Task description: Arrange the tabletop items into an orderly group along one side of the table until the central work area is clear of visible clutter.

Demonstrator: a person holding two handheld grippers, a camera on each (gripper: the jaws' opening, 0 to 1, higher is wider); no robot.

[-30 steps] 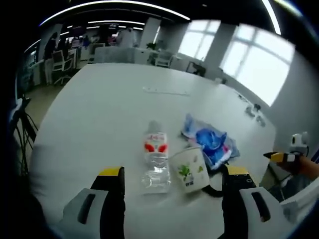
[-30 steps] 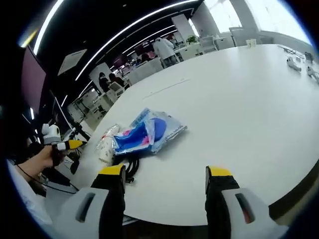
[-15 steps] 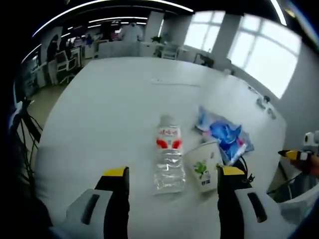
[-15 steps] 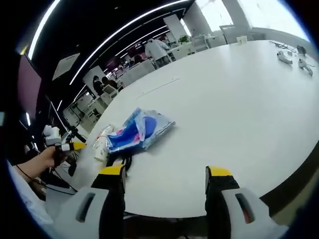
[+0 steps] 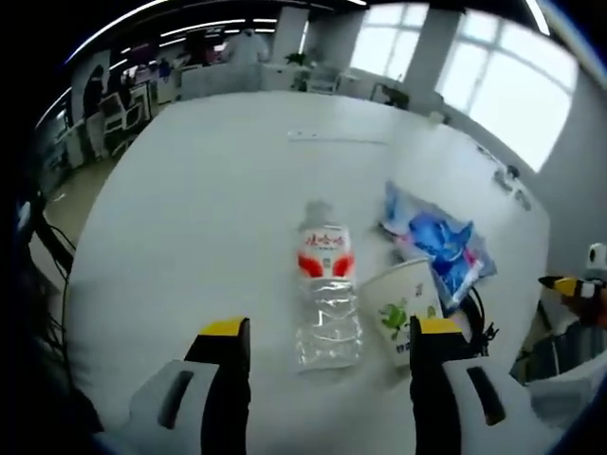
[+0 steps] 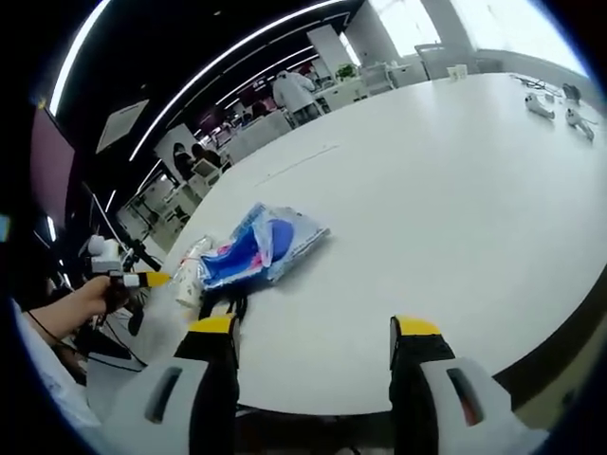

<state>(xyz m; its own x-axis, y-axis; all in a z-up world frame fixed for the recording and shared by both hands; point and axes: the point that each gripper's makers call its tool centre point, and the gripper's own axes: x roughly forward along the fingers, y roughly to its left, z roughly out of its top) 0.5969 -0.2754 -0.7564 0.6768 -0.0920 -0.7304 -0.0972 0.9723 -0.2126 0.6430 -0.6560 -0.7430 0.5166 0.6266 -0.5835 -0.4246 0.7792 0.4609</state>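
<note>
Closing on the clutter, the left tool (image 5: 322, 332) hangs with its jaws spread and nothing between them, the bottle (image 5: 325, 287) now lying squarely in line ahead where a second ago it sat off to one side. Just right of the bottle lies a paper cup (image 5: 406, 314) on its side, touching a black cable (image 5: 476, 318); beyond that rests a blue packet (image 5: 438, 248). From the right tool (image 6: 311, 330), likewise gaping and empty, the same cluster sits near the surface's (image 6: 446, 180) edge, with the packet nearest. Farther out, bare white stretches to a thin strip (image 5: 336, 137) and small devices (image 6: 552, 107). Nothing is gathered yet; the bottle looks the likely first pick.
</note>
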